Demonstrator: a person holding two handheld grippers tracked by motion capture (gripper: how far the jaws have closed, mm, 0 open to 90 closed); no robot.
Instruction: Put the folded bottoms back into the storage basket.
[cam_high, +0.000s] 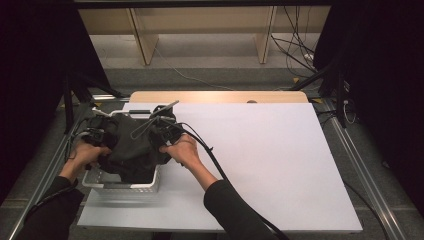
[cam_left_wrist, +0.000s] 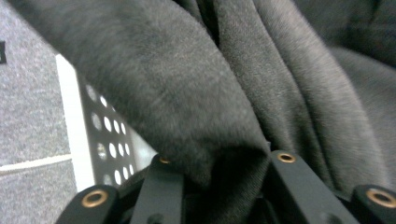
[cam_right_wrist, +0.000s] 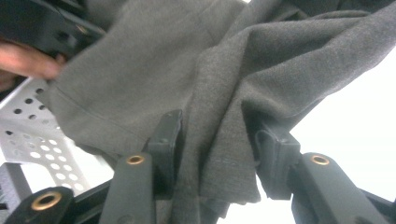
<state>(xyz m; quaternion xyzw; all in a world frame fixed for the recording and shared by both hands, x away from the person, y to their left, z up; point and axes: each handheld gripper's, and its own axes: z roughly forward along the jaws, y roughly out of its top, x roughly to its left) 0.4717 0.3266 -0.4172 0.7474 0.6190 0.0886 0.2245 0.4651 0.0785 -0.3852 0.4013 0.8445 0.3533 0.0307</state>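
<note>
Both grippers, left (cam_high: 100, 136) and right (cam_high: 162, 134), seem clamped on the dark garment (cam_high: 131, 150) bunched between them over the basket (cam_high: 125, 186).

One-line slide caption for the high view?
Both grippers grip a dark grey garment over a white perforated basket.

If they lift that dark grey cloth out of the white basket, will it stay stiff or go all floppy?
Probably floppy: the dark grey cloth already hangs in soft folds between the right gripper jaws. It likely droops and stretches out when raised, since it sags over the white basket rim. Its fuzzy surface, seen at the left gripper, suggests it won't slip easily.
</note>
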